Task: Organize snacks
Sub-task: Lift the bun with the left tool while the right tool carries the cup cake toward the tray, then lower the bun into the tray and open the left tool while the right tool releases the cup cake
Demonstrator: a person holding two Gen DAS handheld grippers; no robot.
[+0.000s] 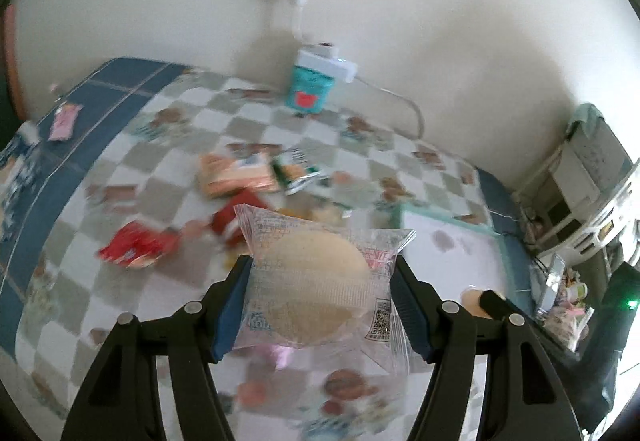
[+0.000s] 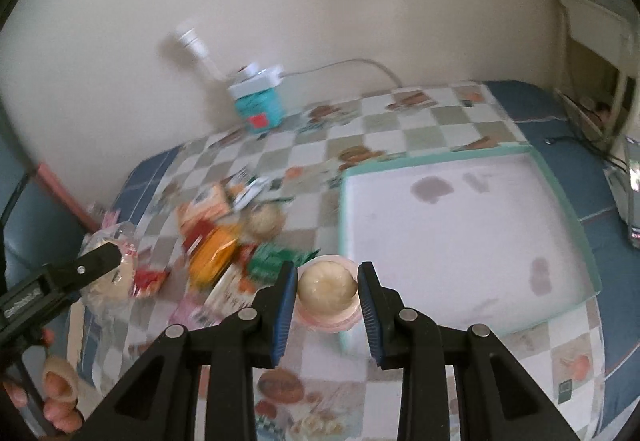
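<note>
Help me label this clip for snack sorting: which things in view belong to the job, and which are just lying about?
Part of the job:
- wrapped bun in the left gripper
- round cup snack in the right gripper
- snack pile
- teal-rimmed tray

Just lying about:
- teal box by the wall
- white cable
- checked cloth

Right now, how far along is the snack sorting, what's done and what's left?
Nothing looks done yet: the teal-rimmed tray holds no snacks. In hand: the left gripper clamps a clear-wrapped round pastry, and the right gripper holds a small round cake in a pink cup beside the tray's near corner. Left: the pile of packets on the checkered cloth.
</note>
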